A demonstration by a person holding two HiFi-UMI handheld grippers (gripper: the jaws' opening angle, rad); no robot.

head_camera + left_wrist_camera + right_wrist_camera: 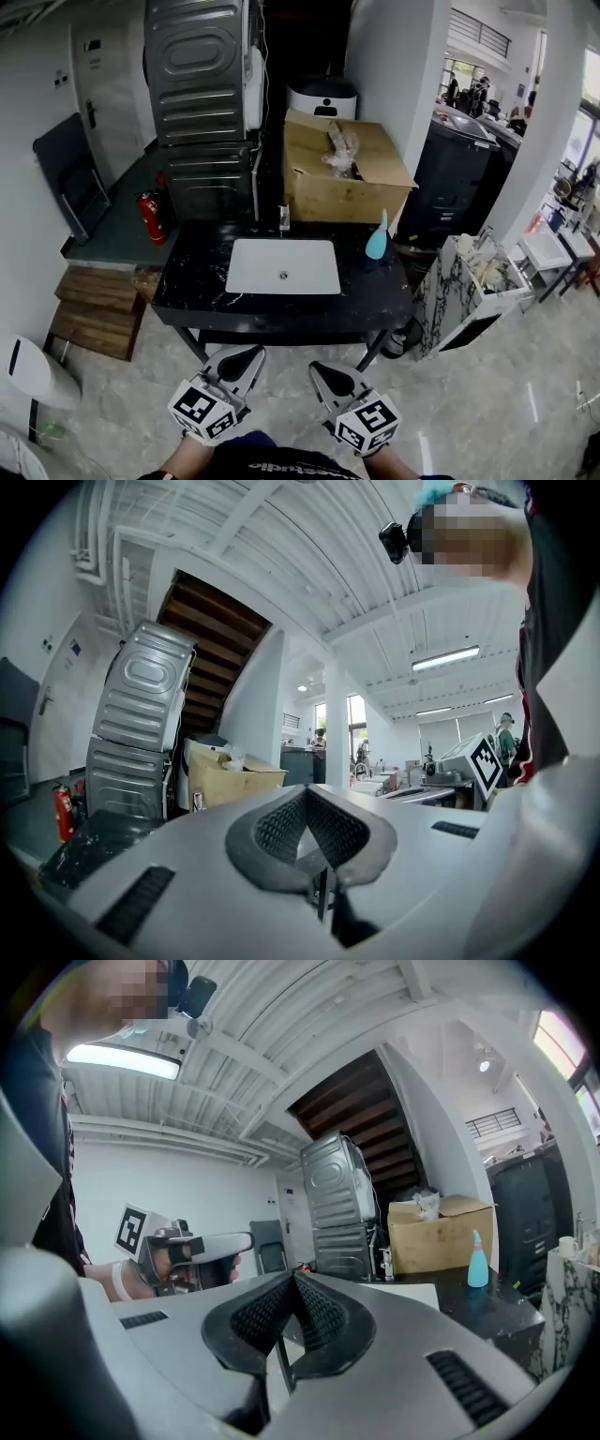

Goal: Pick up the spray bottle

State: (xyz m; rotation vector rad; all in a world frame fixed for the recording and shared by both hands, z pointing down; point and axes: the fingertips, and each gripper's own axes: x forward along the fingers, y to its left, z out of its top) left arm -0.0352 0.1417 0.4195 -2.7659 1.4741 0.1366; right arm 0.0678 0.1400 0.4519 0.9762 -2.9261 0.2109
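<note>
Head view: the spray bottle (378, 242) stands at the counter's (187, 281) far right, well apart from my left gripper (246, 354) and right gripper (323, 370). Left gripper view: jaws pressed together, empty. Right gripper view: likewise, with the bottle ahead to the right.

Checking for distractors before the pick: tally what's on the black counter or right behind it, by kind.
Spray bottle: 1
Sink basin: 1
Faucet: 1
Cardboard box: 1
Total: 4
</note>
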